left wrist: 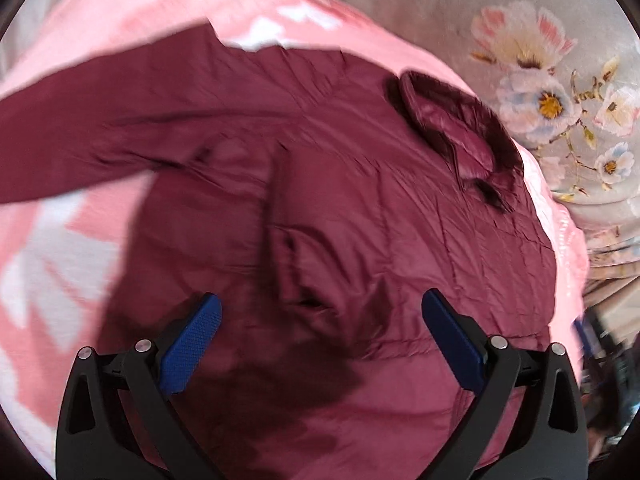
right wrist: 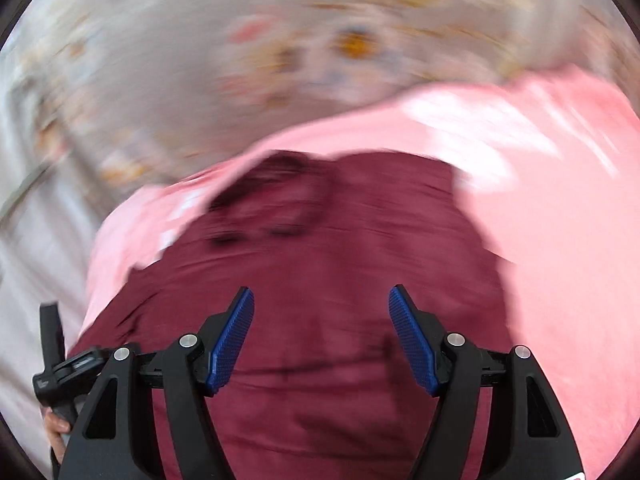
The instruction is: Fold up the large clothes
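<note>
While the grey floral bedsheet [left wrist: 532, 20] stretches away as the backdrop, a pink blanket with white patches [left wrist: 100, 40] lies over it, and on that blanket sprawls the big item: a maroon puffer jacket [left wrist: 360, 208], laid flat. One sleeve [left wrist: 80, 132] reaches out to the left in the left wrist view, and another part looks folded in across the chest, though blur makes that hard to call! The collar [left wrist: 460, 132] sits at the far edge, near the blanket's border with the sheet. Over the jacket's lower body hangs the left gripper [left wrist: 320, 316], blue pads spread wide, nothing between them. In the right wrist view, badly smeared, the right gripper [right wrist: 321, 312] hangs above the jacket [right wrist: 340, 280] too, jaws apart and empty. Low on the left of that view, fingers [right wrist: 56, 426] wrap a black handle [right wrist: 52, 360].
</note>
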{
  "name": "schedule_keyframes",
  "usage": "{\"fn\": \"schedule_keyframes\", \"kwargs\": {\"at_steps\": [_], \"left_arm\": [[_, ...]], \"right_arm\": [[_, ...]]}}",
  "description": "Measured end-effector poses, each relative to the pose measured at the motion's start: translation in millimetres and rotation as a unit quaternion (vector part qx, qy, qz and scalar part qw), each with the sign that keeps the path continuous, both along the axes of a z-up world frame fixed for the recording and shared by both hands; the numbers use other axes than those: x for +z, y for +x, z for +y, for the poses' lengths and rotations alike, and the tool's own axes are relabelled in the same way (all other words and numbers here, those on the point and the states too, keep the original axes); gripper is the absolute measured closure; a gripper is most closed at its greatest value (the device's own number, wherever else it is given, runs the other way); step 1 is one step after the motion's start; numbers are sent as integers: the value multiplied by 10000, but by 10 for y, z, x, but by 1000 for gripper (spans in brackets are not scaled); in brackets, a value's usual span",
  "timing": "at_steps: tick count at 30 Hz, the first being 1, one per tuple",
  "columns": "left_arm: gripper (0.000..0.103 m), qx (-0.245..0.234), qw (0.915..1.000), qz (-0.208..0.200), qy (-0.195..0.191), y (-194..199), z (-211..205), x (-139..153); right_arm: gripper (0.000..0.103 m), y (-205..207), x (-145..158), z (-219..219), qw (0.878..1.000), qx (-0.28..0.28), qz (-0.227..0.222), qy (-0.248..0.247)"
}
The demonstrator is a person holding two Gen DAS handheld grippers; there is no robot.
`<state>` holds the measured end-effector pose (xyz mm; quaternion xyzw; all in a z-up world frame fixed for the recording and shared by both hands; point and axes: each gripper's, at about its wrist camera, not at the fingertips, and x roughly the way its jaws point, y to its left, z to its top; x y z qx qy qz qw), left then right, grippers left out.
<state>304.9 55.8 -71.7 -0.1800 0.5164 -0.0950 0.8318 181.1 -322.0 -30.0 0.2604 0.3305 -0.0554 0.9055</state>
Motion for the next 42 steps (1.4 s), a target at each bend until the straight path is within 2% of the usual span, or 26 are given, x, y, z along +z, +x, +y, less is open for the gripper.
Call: {"fn": "schedule_keyframes", "kwargs": {"at_steps": [1, 2, 3, 4, 6, 8, 9, 10, 11, 13, 15, 17, 19, 21, 24, 26, 27, 29, 31, 34, 37, 42], "left_arm": [[14, 6, 10000, 57, -28, 29, -32, -15], [25, -10, 10000, 34, 43, 56, -91, -2], [51, -61, 9999, 2, 116, 84, -138, 20], [61, -115, 9997, 5, 219, 119, -186, 45], [85, -104, 9995, -51, 304, 122, -198, 96], [98, -94, 9986, -190, 491, 160, -231, 189], [99, -83, 9980, -323, 534, 181, -232, 259], [99, -80, 9974, -415, 579, 179, -197, 307], [100, -43, 9956, -606, 712, 198, -183, 392], [100, -2, 9915, -880, 958, 239, -180, 486], [100, 51, 9877, -930, 1258, 264, -173, 437], [100, -2, 9872, -683, 1438, 307, -182, 194], [100, -65, 9884, -407, 1462, 310, -193, -91], [100, -90, 9831, -701, 1691, 216, -239, -130], [99, -88, 9761, -915, 1969, 136, -328, -146], [99, -65, 9732, -1046, 2046, 109, -354, -158], [99, -57, 9727, -1088, 2051, 101, -357, -169], [99, -39, 9714, -1152, 2077, 96, -370, -175], [99, -32, 9683, -1193, 2194, 101, -418, -169], [98, -20, 9659, -1227, 2279, 74, -463, -175], [97, -11, 9668, -1232, 2237, 68, -451, -167], [96, 0, 9690, -1244, 2133, 59, -414, -162]], "right_arm": [[34, -64, -111, -181, 9994, -213, 106, 231], [34, -87, -190, -323, 9985, -332, 183, 388], [35, -84, -279, -455, 9974, -426, 273, 516], [38, -80, -357, -536, 9963, -510, 360, 595], [48, -18, -493, -669, 9945, -593, 497, 702], [64, 63, -563, -746, 9929, -629, 563, 837], [71, 111, -585, -798, 9923, -656, 570, 881], [87, 173, -593, -832, 9921, -687, 581, 878], [99, 232, -586, -848, 9921, -706, 577, 863], [99, 252, -507, -842, 9932, -697, 346, 862], [100, 236, -435, -788, 9958, -654, 212, 603], [100, 237, -441, -689, 9972, -626, 337, 219], [100, 252, -585, -639, 9959, -627, 649, 9], [101, 255, -685, -648, 9952, -600, 774, 52], [101, 307, -656, -619, 9937, -600, 932, -159], [93, 234, -546, -542, 9899, -857, 1041, -429], [89, 200, -471, -497, 9890, -988, 979, -496], [88, 89, -206, -291, 9889, -1099, 640, -770], [88, 111, 32, 53, 9923, -696, 346, -969], [88, 337, 98, 610, 9940, 293, 382, -980], [88, 556, -92, 1034, 9898, 862, 650, -929], [89, 742, -475, 1339, 9819, 1089, 1132, -1059]]}}
